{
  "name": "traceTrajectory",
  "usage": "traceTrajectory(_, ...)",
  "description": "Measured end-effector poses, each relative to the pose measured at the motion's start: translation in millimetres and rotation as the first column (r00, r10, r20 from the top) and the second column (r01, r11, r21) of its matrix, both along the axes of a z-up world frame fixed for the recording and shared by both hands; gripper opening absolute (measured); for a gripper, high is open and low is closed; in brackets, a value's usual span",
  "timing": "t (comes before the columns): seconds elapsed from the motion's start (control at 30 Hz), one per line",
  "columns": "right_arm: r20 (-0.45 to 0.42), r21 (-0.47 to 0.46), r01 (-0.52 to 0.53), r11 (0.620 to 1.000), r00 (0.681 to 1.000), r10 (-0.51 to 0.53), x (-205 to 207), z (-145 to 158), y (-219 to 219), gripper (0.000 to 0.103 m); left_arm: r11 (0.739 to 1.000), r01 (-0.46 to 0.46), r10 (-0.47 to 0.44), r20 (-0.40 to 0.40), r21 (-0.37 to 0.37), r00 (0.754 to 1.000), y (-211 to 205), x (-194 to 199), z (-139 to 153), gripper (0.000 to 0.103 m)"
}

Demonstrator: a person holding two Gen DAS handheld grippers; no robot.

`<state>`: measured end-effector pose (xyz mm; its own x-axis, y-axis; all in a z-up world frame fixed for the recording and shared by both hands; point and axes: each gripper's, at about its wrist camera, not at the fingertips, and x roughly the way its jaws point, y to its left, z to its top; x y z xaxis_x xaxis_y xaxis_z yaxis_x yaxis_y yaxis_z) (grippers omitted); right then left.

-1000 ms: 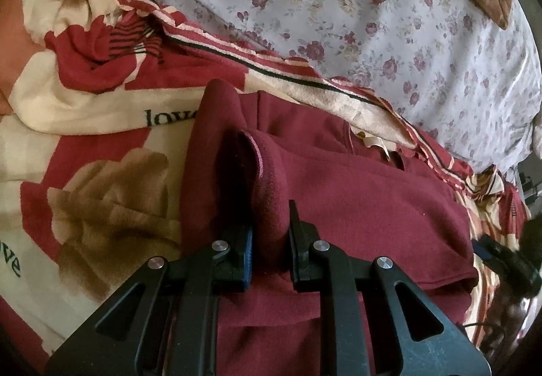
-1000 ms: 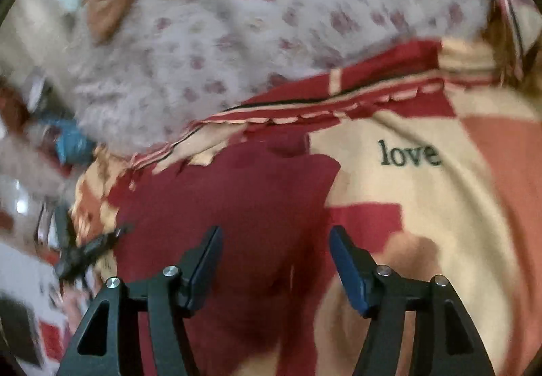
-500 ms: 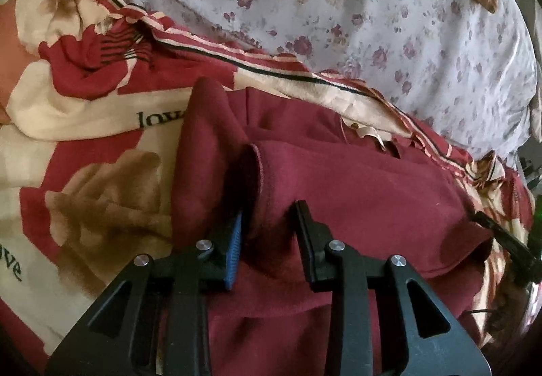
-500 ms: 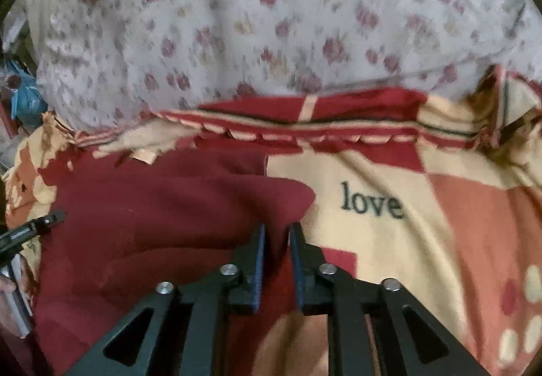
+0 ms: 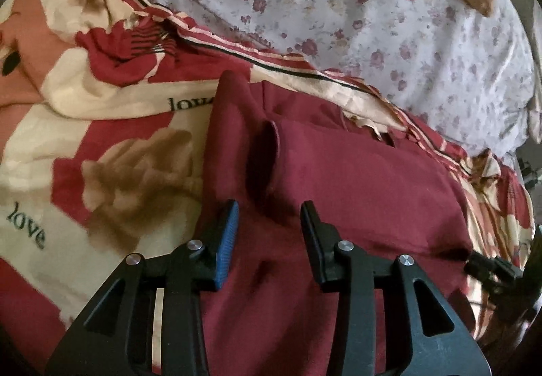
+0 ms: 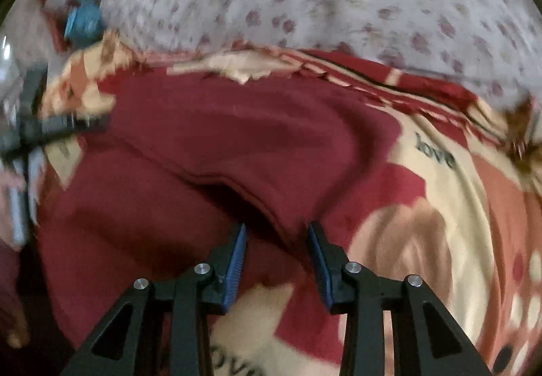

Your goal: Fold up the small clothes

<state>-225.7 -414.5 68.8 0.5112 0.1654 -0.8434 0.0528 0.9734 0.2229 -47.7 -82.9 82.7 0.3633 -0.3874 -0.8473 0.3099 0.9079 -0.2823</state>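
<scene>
Both claws spread over a half-folded dark red garment on the bed

The left claw (image 5: 269, 227) is spread and holds nothing; the garment (image 5: 355, 193) lies just ahead of and under its tips, a raised fold standing straight in front. The right claw (image 6: 276, 250) is also spread, with the folded edge passing between its tips. Risk, as I judge it: that loose fold may spring back open, and a low grab could pinch the blanket (image 5: 111, 172) lying to the left claw's left.
</scene>
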Motion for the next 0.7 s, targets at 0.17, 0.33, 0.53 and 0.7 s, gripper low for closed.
traceTrajectory(0.17,0.007,0.113,0.039,0.993,0.999,-0.04,-51.2,29.0,-14.1,0.047,0.999,0.028,-0.028,0.007,-0.038,1.0,23.1,-37.3,16.1,0.063)
traceTrajectory(0.33,0.006,0.189,-0.014,0.982,1.0,0.013,-109.6,38.3,-6.4,0.05,0.998,0.051,-0.051,-0.01,-0.039,0.999,46.4,-82.3,23.9,0.063)
traceTrajectory(0.53,-0.022,0.155,-0.102,0.983,0.994,0.107,-162.0,13.1,20.7,0.063,0.995,0.097,-0.096,-0.047,0.01,0.994,63.3,-141.5,15.9,0.063)
traceTrajectory(0.7,-0.06,0.2,-0.124,0.972,0.989,0.139,-174.4,-22.4,41.6,0.063,0.994,0.1,-0.096,-0.082,0.049,0.992,78.4,-182.0,-1.6,0.063)
